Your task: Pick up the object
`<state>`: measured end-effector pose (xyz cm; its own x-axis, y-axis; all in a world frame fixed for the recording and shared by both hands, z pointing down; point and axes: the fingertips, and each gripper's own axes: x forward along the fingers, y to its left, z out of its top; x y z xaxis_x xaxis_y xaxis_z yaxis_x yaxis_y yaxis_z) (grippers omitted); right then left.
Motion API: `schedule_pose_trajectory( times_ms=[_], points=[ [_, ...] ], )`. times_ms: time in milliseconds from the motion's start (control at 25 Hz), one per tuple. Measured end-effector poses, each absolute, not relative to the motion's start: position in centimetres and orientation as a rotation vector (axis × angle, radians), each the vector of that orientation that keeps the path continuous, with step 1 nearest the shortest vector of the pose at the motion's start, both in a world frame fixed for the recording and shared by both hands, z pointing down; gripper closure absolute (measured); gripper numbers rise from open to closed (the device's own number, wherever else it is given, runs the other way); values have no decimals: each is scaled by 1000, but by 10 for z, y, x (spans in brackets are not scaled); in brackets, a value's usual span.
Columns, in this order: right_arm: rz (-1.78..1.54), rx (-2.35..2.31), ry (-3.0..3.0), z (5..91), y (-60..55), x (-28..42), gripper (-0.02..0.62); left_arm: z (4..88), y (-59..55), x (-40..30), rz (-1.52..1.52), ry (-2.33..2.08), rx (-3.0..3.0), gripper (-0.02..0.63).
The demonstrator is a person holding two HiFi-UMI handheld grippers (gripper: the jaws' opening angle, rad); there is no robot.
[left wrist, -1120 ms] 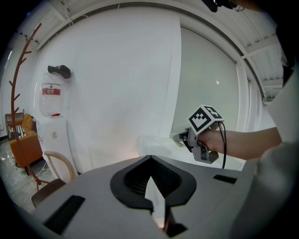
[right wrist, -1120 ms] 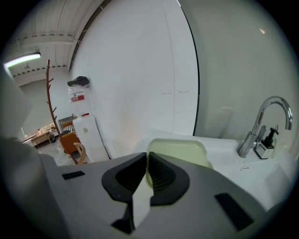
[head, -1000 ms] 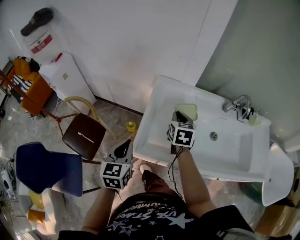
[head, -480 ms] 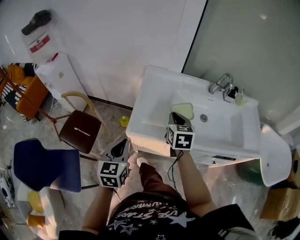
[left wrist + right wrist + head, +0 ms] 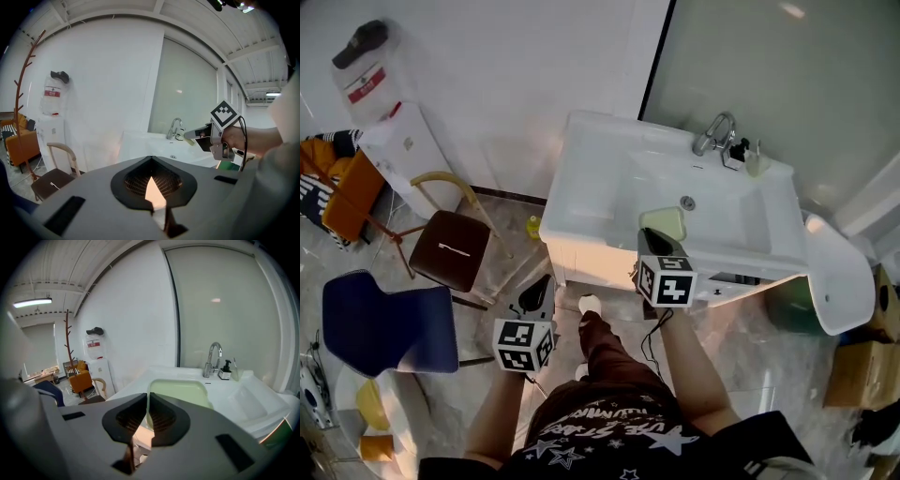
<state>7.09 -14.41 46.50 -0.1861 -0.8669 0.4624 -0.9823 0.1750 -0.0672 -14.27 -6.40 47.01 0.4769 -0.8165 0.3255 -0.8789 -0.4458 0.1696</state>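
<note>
A pale green shallow dish point(image 5: 664, 223) hangs over the front edge of the white sink point(image 5: 600, 173), held by its near rim. My right gripper point(image 5: 653, 238) is shut on it. In the right gripper view the dish point(image 5: 180, 391) fills the space just past the closed pads, with the right gripper point(image 5: 147, 401) pinching its edge. My left gripper point(image 5: 538, 293) is low over the floor, left of the sink, shut with nothing in it. In the left gripper view the left gripper point(image 5: 151, 161) points toward the sink, and the right gripper point(image 5: 199, 133) shows at the right.
A faucet point(image 5: 717, 131) and a soap dispenser point(image 5: 739, 153) stand at the back of the sink. A brown chair point(image 5: 448, 253), a blue chair point(image 5: 380, 323) and a water dispenser point(image 5: 394, 141) stand to the left. A white curved fixture point(image 5: 834, 281) lies at the right.
The sink has slid up and away in the head view. The right gripper with the green dish has come back from over the basin to its front edge. The left gripper stays low.
</note>
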Motion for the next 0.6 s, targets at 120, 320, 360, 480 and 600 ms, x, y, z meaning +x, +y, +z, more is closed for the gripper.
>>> schedule_pose_trajectory(
  times_ms=[120, 320, 360, 480, 600],
  points=[
    [483, 1773, -2111, 465, -118, 81, 568, 471, -47, -135, 283, -1407, 2427, 589],
    [472, 1770, -2079, 471, -89, 93, 568, 481, -30, -120, 299, -1360, 2427, 590],
    [480, 1772, -2077, 473, -86, 97, 568, 482, -29, -116, 303, -1354, 2430, 591],
    [490, 1776, -2076, 475, -79, 109, 568, 480, -27, -104, 306, -1350, 2437, 591],
    [488, 1777, -2078, 477, -73, 122, 568, 480, -26, -93, 304, -1360, 2434, 591]
  ],
)
